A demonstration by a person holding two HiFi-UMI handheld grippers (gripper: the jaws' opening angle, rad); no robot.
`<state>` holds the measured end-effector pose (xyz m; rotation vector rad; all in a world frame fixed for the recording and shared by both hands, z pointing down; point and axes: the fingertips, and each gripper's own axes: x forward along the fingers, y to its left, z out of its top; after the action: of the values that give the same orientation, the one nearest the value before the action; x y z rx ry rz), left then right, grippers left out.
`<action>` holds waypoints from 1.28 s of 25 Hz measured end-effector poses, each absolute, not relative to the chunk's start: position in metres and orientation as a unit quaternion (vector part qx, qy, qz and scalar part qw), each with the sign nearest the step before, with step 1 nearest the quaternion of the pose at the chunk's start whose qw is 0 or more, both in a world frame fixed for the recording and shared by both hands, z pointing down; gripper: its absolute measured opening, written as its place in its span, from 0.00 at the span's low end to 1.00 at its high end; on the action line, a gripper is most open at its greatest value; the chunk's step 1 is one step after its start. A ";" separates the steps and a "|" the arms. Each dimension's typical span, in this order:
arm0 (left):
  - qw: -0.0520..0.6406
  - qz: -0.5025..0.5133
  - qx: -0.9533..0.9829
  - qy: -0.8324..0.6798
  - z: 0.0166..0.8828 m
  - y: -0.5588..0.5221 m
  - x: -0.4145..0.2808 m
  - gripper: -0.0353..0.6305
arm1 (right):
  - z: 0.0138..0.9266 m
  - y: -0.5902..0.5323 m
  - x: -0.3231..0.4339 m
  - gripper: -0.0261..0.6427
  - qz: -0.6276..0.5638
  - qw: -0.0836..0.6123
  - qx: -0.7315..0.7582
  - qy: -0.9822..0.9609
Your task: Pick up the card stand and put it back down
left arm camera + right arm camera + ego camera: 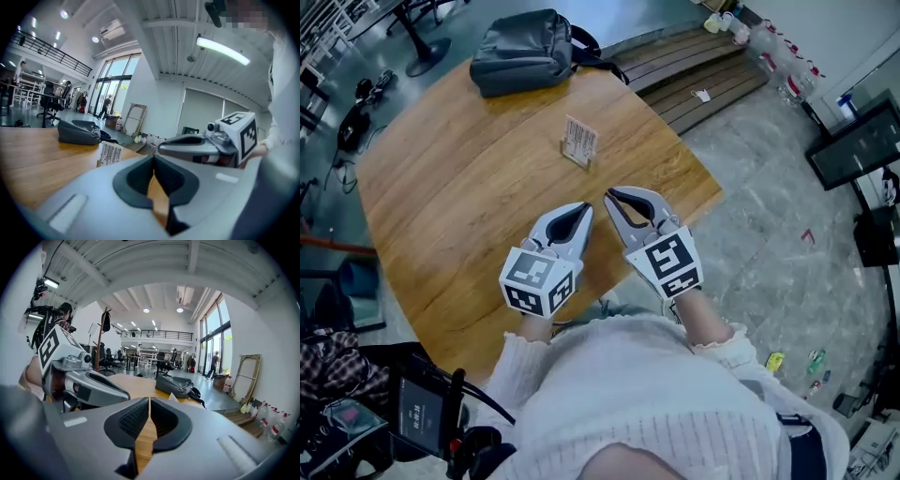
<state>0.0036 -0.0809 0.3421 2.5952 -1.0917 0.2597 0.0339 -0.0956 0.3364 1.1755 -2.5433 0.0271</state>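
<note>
On the wooden table (441, 187), toward its far side, the card stand (579, 142) sits upright with a printed card in it, untouched and apart from both grippers. It stands beyond the gripper tips, roughly in line with the gap between the two tools. Farther back, near the table's far edge, lies a grey bag (525, 52), well apart from the stand.

Nearer the person, the left gripper (583, 208) and the right gripper (611, 196) are held side by side above the near part of the table, tips angled toward each other and pointing toward the stand. The left gripper view shows its dark pads meeting at the tips with only table wood visible behind them, so it is closed and empty. The right gripper view shows the same: pads pressed together, nothing held. Each gripper view catches the other gripper just beside it, marker cube toward the person.

White knit sleeves (717, 342) cover the arms behind the tools. Past the table, a slatted wooden bench (694, 70) runs along the floor with bottles (773, 47) near its end.
</note>
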 end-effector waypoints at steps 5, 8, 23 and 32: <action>0.164 0.082 0.908 -0.378 0.342 -0.069 0.007 0.06 | 0.329 -0.082 0.040 0.04 0.016 0.152 0.419 -0.895; 0.164 0.086 0.904 -0.386 0.343 -0.064 0.005 0.06 | 0.332 -0.074 0.044 0.04 0.033 0.149 0.417 -0.896; 0.158 0.091 0.905 -0.384 0.342 -0.064 0.009 0.06 | 0.333 -0.073 0.033 0.04 0.081 0.121 0.391 -0.909; 0.158 0.101 0.906 -0.379 0.346 -0.069 0.008 0.06 | 0.345 -0.074 0.032 0.04 0.096 0.139 0.384 -0.908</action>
<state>0.0084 -0.0686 0.3464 2.5913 -1.0850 0.2885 0.0320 -0.0736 0.3450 1.1093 -2.6244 0.2781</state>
